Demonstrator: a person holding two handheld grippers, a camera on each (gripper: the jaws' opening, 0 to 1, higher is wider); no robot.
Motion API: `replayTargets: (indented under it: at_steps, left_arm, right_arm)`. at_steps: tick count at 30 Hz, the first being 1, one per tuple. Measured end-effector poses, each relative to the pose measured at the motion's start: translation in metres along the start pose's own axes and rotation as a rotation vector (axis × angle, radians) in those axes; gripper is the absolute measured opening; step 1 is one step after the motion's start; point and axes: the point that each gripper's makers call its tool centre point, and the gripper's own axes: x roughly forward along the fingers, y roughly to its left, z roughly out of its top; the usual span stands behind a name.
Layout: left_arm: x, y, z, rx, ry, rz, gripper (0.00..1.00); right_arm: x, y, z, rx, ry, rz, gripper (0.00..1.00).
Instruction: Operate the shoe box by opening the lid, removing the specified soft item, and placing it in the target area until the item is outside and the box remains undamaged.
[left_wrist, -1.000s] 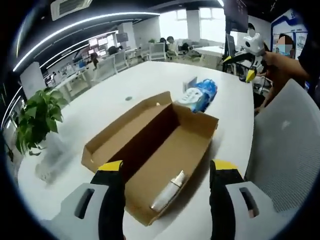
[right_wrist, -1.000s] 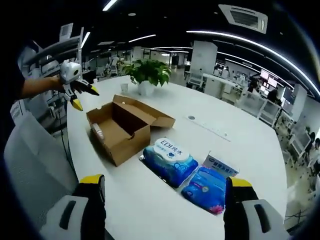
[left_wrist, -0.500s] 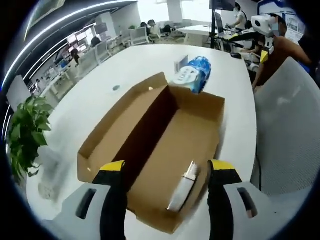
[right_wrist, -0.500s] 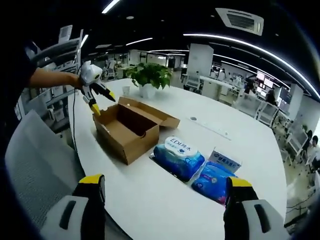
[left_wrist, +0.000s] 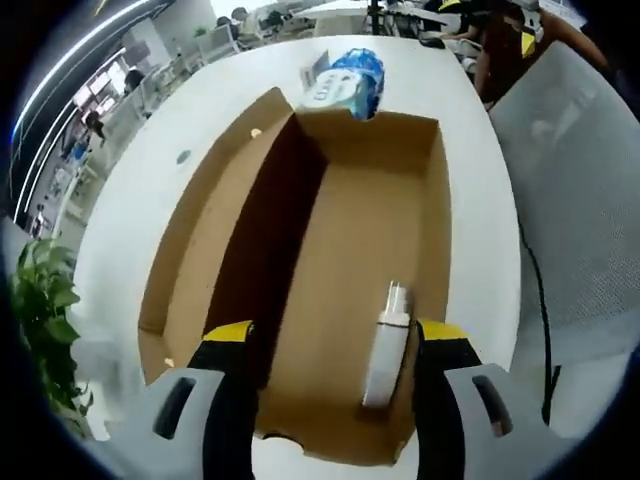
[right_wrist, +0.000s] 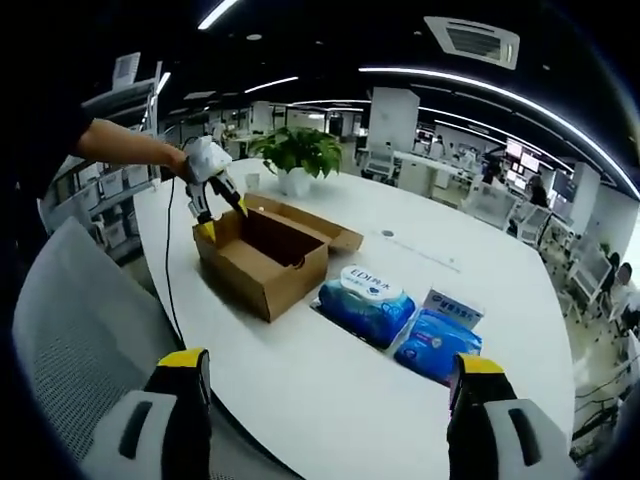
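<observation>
Shoe box (left_wrist: 340, 250) first: it sits open on the white table (right_wrist: 330, 370), its lid folded back flat along the far long side, so I judge the opening step done and the removal step now in hand. It is plain brown corrugated card, matte, with crisp folded edges and a darker shadowed inner wall.

My left gripper (left_wrist: 330, 345) hangs directly over the near end of the box, jaws spread wide with nothing between them, the yellow-tipped black fingers straddling the box's end. Inside the box, against its right wall and close to the near end, lies the soft item (left_wrist: 385, 345): a slim, pale, glossy pack with a narrowed end pointing up the box. It looks limp and slippery, though I cannot read what it is.

My right gripper (right_wrist: 330, 400) is well apart from the box, jaws also wide and empty, over the table edge near a grey mesh chair back (right_wrist: 80, 330). Beyond the box's far end lie two blue plastic wipe packs (right_wrist: 400, 320), shiny and pillowy.

Next, I think, I must lower the left jaws into the box around the pale pack, without catching the card wall, and close gently.
</observation>
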Motion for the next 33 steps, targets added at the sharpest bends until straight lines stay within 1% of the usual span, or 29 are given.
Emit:
replayTargets:
  at_steps: [1, 2, 3, 7, 8, 10, 13, 15, 17, 20, 22, 23, 26, 30, 33]
  left_arm:
    - [0.002, -0.001, -0.002, 0.011, 0.012, -0.006, 0.62]
    - [0.005, -0.001, -0.006, 0.032, 0.037, -0.013, 0.62]
    - [0.006, -0.002, -0.008, 0.051, 0.046, -0.020, 0.62]
    - [0.011, -0.001, -0.012, 0.049, 0.057, -0.032, 0.62]
    - [0.012, -0.001, -0.012, 0.050, 0.060, -0.037, 0.62]
    - [0.013, -0.001, -0.013, 0.056, 0.060, -0.044, 0.61]
    - [0.017, -0.003, -0.013, 0.070, 0.063, -0.055, 0.60]
    - [0.022, -0.006, -0.015, 0.079, 0.078, -0.060, 0.58]
    - [0.027, -0.010, -0.017, 0.091, 0.085, -0.064, 0.56]
    - [0.033, -0.013, -0.019, 0.090, 0.088, -0.067, 0.56]
    - [0.035, -0.016, -0.020, 0.072, 0.086, -0.080, 0.56]
    - [0.035, -0.015, -0.020, 0.073, 0.086, -0.078, 0.55]
    - [0.033, -0.008, -0.021, 0.045, 0.073, -0.057, 0.58]
    - [0.033, -0.008, -0.023, 0.005, 0.057, -0.055, 0.57]
    - [0.034, -0.002, -0.019, -0.045, 0.019, -0.018, 0.56]
  right_arm:
    - [0.000, 0.001, 0.000, 0.000, 0.000, 0.001, 1.00]
    - [-0.001, 0.003, -0.001, -0.003, 0.003, 0.001, 1.00]
    - [-0.002, 0.004, 0.000, -0.005, 0.001, -0.001, 1.00]
    - [-0.002, 0.008, 0.003, -0.015, -0.028, -0.004, 1.00]
    - [-0.003, 0.010, 0.007, -0.035, -0.057, -0.007, 1.00]
    - [-0.004, 0.015, 0.008, -0.029, -0.072, 0.000, 1.00]
    - [-0.001, 0.017, 0.004, -0.017, -0.059, 0.003, 1.00]
    - [0.001, 0.019, 0.001, -0.015, -0.048, 0.002, 1.00]
    - [0.002, 0.020, 0.001, -0.010, -0.048, 0.002, 1.00]
    - [0.003, 0.023, 0.003, 0.001, -0.060, 0.001, 1.00]
    - [0.004, 0.023, 0.003, -0.003, -0.059, -0.003, 1.00]
    - [0.004, 0.023, 0.001, -0.008, -0.049, -0.005, 1.00]
    - [0.004, 0.022, 0.002, 0.005, -0.056, -0.004, 1.00]
    - [0.004, 0.021, 0.002, 0.013, -0.062, -0.012, 1.00]
    - [0.004, 0.021, 0.002, 0.018, -0.063, -0.013, 1.00]
